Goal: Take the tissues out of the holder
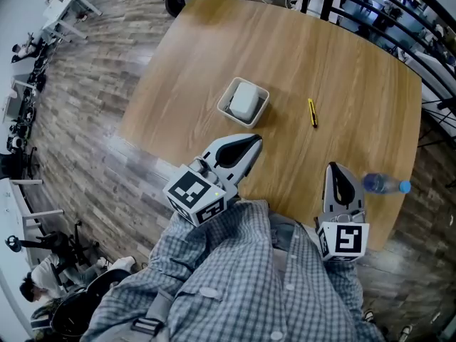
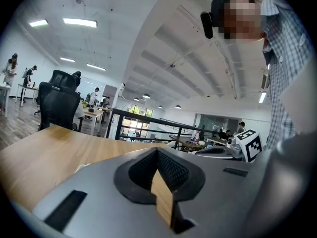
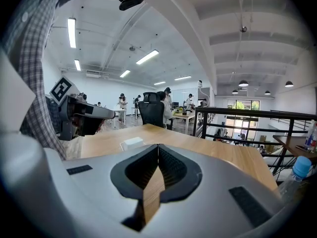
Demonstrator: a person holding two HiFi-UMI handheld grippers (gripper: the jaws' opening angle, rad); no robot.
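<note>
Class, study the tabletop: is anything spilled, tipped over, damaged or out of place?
Nothing stands out. The tissue holder sits flat with its tissues inside. The yellow pen lies alone on the table. The bottle appears upright and capped near the table's edge. No spill shows.

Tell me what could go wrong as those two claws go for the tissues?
The water bottle sits beside the right gripper, near the table edge; a sideways sweep might knock it off. The holder looks loose on the table, so tugging the tissues could drag it along. The left gripper and the right are both shut; unless one opens, it would only push the pack.
</note>
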